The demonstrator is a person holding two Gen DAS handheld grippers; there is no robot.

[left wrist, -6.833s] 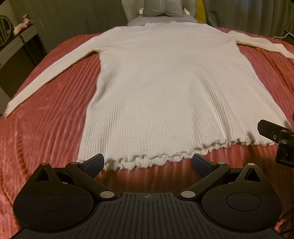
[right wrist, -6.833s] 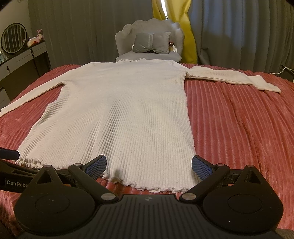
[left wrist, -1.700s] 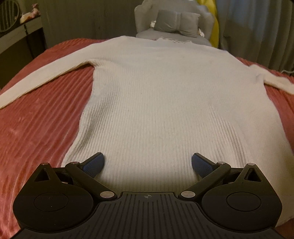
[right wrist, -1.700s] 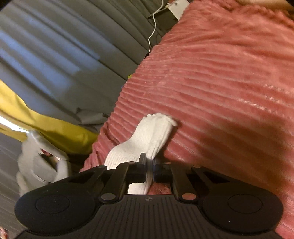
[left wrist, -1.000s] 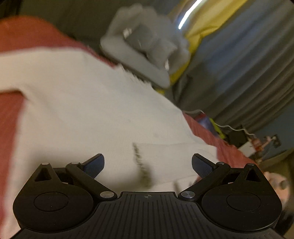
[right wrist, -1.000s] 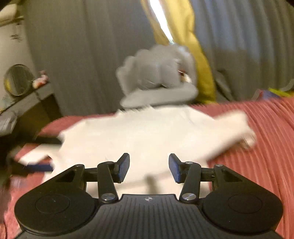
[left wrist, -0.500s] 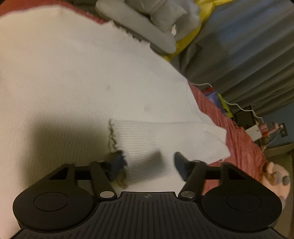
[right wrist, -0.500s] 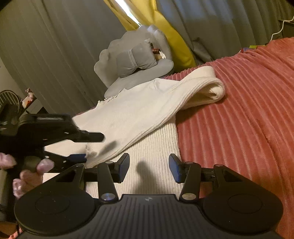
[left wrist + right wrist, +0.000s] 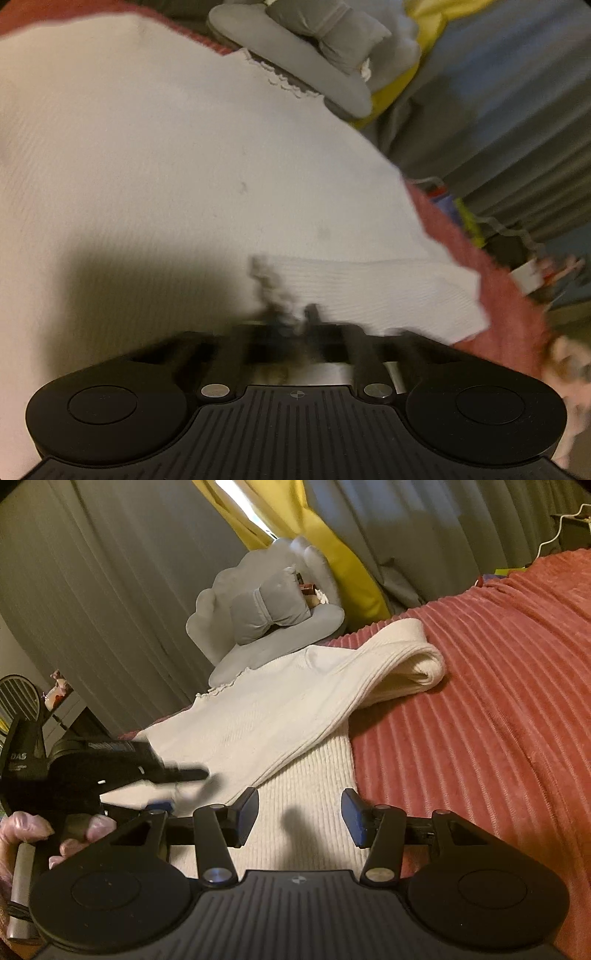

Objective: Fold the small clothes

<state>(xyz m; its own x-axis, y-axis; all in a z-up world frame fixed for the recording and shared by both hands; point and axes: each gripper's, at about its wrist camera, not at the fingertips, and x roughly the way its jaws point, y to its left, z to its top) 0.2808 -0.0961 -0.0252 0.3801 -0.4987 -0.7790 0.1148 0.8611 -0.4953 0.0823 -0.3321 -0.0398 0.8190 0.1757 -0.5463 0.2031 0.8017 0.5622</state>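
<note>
The sweater (image 9: 258, 716) lies spread flat on the red bed (image 9: 498, 686), its right sleeve (image 9: 369, 672) already folded across the chest, and the left gripper (image 9: 295, 319) has its fingers clenched on the frilly cuff (image 9: 266, 280) at the end of that sleeve, though motion blur hides how much knit they actually hold. The right gripper (image 9: 299, 812) hangs over the ribbed body with its fingers parted and nothing between them. The pinch looks to sit right at the cuff's edge, so a pull could let the frill slip free and the sleeve would spring back off the chest. If the fingers have also caught the body layer beneath, lifting would drag the whole sweater and wrinkle the flat panel. The fold at the shoulder bulges in a loose roll near the bed's ribbed cover; tugging the cuff sideways could unroll it or skew the sleeve. Beyond the collar (image 9: 225, 686) stands a grey chair (image 9: 266, 602) before dark curtains (image 9: 110, 572), well apart from the work.
</note>
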